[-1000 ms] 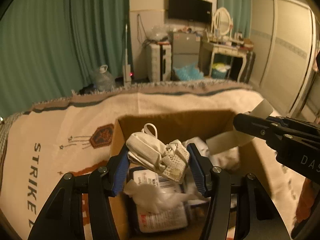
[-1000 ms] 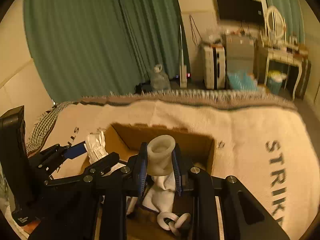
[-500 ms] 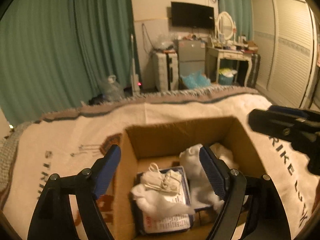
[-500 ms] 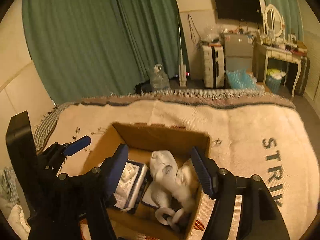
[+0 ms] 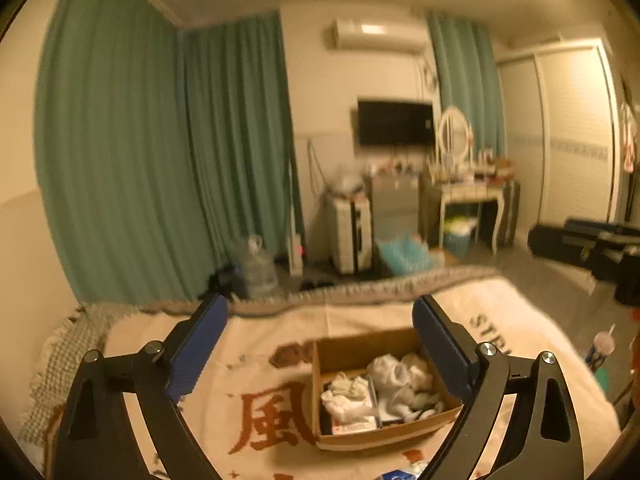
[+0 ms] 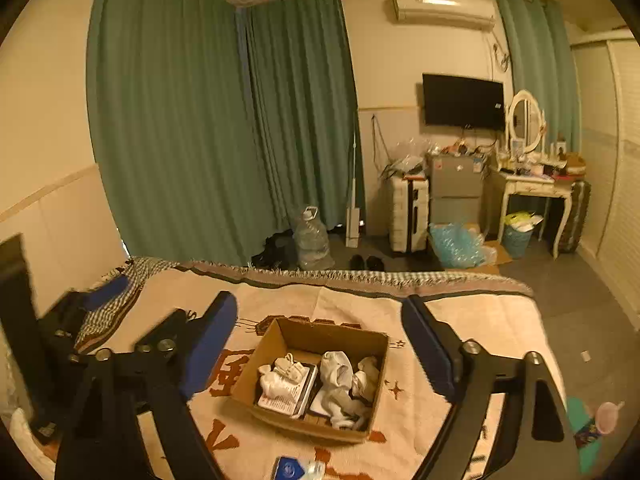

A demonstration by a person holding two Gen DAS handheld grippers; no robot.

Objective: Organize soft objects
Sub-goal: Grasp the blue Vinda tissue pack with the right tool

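A brown cardboard box [image 5: 356, 438] [image 6: 296, 420] sits on the cream blanket. It holds white socks [image 5: 400, 380] [image 6: 340, 376], a small white bundle [image 5: 346, 390] [image 6: 286, 368] and a flat printed packet [image 6: 286, 394]. My left gripper [image 5: 320, 348] is open and empty, raised well above and behind the box. My right gripper [image 6: 318, 344] is open and empty, also high above the box. The left gripper shows at the left edge of the right wrist view [image 6: 96, 304]. The right gripper shows at the right edge of the left wrist view [image 5: 580, 240].
The blanket [image 6: 480, 332] with red characters covers a bed; its fringed far edge [image 6: 360, 278] drops to the floor. A blue packet [image 6: 290, 468] lies near the front edge. A pink-lidded cup [image 6: 608, 412] stands at the right. Curtains, a suitcase and a dressing table stand far behind.
Both grippers opened and dropped their socks into the box. Both then rose and pulled back, so the box now looks small and far below.
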